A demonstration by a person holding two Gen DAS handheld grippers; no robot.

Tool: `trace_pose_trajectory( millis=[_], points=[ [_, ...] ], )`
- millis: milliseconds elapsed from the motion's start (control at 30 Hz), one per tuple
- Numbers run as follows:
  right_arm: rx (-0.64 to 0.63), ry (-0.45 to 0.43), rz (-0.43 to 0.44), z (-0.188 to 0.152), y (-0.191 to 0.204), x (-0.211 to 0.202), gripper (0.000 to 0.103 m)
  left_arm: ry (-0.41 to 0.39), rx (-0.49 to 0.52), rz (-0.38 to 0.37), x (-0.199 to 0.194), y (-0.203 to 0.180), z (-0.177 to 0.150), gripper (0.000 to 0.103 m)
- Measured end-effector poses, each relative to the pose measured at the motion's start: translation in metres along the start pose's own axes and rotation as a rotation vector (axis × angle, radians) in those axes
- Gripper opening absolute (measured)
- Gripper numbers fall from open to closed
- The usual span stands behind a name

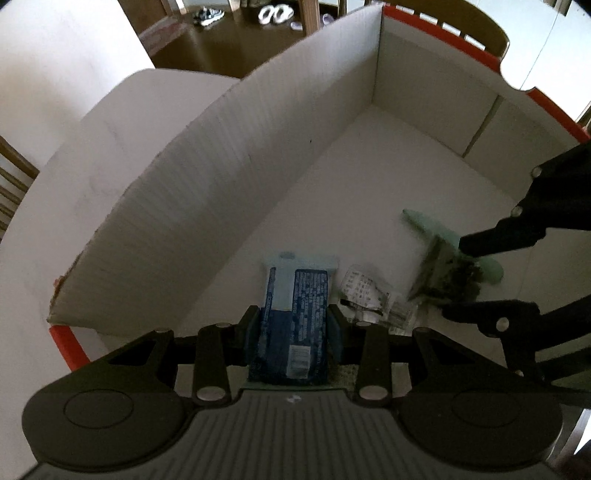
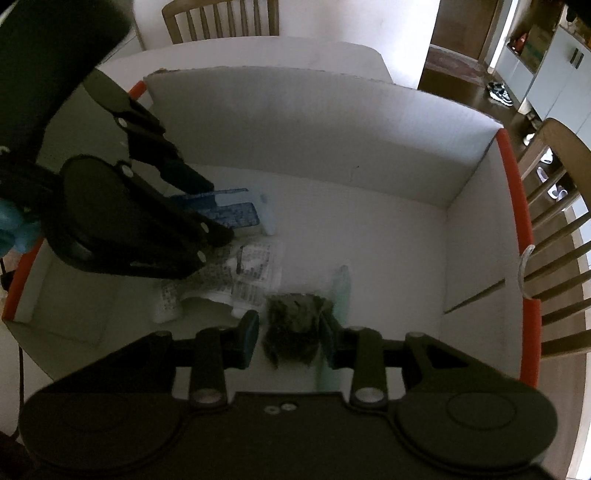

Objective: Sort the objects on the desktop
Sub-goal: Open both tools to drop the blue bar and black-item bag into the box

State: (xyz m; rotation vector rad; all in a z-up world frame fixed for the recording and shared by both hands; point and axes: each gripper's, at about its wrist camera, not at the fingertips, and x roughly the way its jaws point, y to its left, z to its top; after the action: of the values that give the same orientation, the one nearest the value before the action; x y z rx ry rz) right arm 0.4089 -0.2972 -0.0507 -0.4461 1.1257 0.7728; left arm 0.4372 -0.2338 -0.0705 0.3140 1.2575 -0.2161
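White box [image 1: 303, 122] on white table [image 1: 55, 74]

The worktop [image 2: 258, 51] is white with a rounded corner. A wooden slat-back chair [image 2: 221, 18] stands at its far edge; a second wooden chair [image 2: 554, 206] stands at the right side. The floor [image 2: 454, 77] is dark brown. A pair of dark sneakers [image 2: 500, 94] lies on it near white cabinets [image 2: 554, 92]. White slippers [image 2: 550, 184] lie on the floor behind the second chair. In the left wrist view, another pair of white slippers [image 1: 275, 14] lies beside the sneakers.
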Motion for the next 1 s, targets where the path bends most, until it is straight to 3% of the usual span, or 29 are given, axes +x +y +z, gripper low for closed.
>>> trace_pose_trajectory(
  millis=[67,133,200,300,667,1000],
  points=[
    [-0.001,0.004,0.009,0.002,0.0,-0.001,0.042,0.008,-0.008,0.001,0.001,0.001,0.002,0.037],
    [0.001,-0.006,0.015,0.001,-0.001,-0.004,0.053,0.009,-0.01,-0.005,-0.001,0.004,0.001,0.038],
    [0.009,-0.023,0.02,0.0,-0.004,-0.009,0.074,0.009,-0.007,-0.003,-0.001,0.002,-0.001,0.039],
    [0.018,-0.061,0.014,-0.005,-0.005,-0.016,0.086,-0.013,-0.005,0.007,-0.006,0.002,-0.004,0.046],
    [0.054,-0.119,-0.003,-0.019,-0.01,-0.036,0.094,-0.109,-0.017,0.007,-0.039,-0.003,-0.017,0.047],
    [0.089,-0.198,-0.026,-0.028,-0.005,-0.066,0.095,-0.226,-0.078,-0.015,-0.079,0.0,-0.032,0.047]
  ],
)
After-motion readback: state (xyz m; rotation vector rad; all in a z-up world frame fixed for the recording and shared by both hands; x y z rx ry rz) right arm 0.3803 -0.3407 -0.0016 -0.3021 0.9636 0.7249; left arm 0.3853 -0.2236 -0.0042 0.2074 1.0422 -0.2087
